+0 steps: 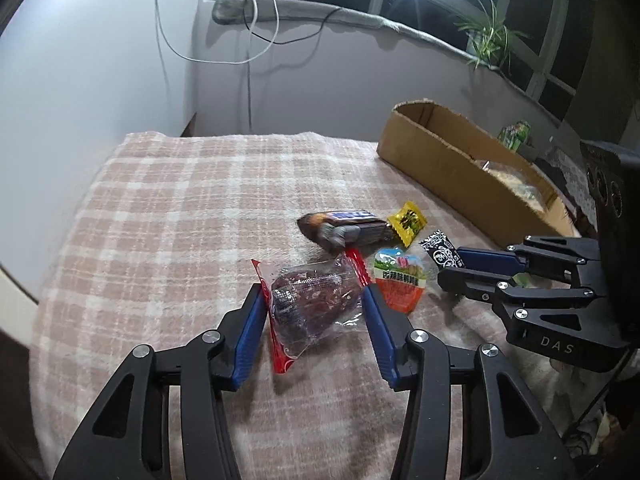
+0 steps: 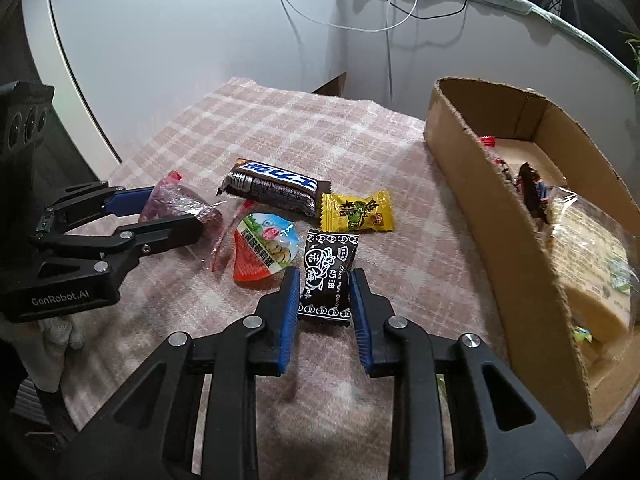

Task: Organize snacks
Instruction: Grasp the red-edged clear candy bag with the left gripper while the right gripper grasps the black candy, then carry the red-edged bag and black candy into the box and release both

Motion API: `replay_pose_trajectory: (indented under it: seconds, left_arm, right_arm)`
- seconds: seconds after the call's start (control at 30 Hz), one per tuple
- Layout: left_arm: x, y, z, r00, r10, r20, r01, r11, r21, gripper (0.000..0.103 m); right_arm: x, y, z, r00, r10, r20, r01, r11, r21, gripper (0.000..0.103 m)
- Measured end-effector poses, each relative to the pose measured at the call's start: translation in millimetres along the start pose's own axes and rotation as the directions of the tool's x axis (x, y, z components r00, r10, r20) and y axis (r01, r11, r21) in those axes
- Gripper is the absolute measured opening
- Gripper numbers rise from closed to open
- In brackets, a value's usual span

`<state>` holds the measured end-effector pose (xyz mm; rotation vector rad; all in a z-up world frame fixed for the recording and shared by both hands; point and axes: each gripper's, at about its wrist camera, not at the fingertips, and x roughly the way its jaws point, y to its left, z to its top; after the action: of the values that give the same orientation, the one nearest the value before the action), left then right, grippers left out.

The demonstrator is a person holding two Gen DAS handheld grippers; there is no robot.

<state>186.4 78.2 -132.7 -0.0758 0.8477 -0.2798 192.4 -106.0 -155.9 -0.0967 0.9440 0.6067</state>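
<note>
My left gripper [image 1: 313, 287] presses both blue pads against a clear packet with red ends [image 1: 316, 308] holding a dark red snack, which lies on the checked blanket [image 1: 180, 220]. The right wrist view shows that left gripper [image 2: 176, 210] clamped around the same packet [image 2: 180, 200]. My right gripper [image 2: 325, 272] has its pads on both sides of a black plum candy [image 2: 326, 280], which rests flat. Between the two lie a brown chocolate bar [image 2: 276, 188], a yellow candy [image 2: 356, 212] and an orange cup snack [image 2: 264, 252]. In the left wrist view the right gripper [image 1: 450, 267] comes in from the right.
A long cardboard box [image 2: 480, 184] stands open at the right and holds several wrapped snacks. A green packet [image 1: 514, 134] sits behind it. The wall, dangling cables [image 1: 248, 40] and a potted plant [image 1: 488, 36] are at the back. The blanket's left half is bare.
</note>
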Motion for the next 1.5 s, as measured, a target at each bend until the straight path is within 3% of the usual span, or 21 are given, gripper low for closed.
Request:
replay_pose_trajectory:
  seconds: [0.47,0.93,1.23,1.5]
  left_arm:
    - [-39,-11,17,0.995,-0.03,0.097,0.034,0.998,-0.045,0.048]
    - [-29,-55,66,0.983,-0.099,0.152,0.103,0.995,-0.018,0.048]
    - [-2,-85,100,0.979,-0.146,0.145,0.147,0.989,0.006,0.048]
    - [31,-100,127,0.978,-0.165,0.126,0.167,0.986,-0.006,0.048]
  right_arm:
    - [-58,-13,1,0.995,0.007,0.099,-0.01,1.0,0.023,0.026]
    - [-105,-86,29,0.985,-0.066,0.157,0.054,0.995,0.079,0.026]
    - [-102,-141,52,0.978,-0.151,0.143,0.136,0.984,0.111,0.026]
    - [-77,-171,74,0.98,-0.168,0.104,0.157,0.982,0.106,0.026]
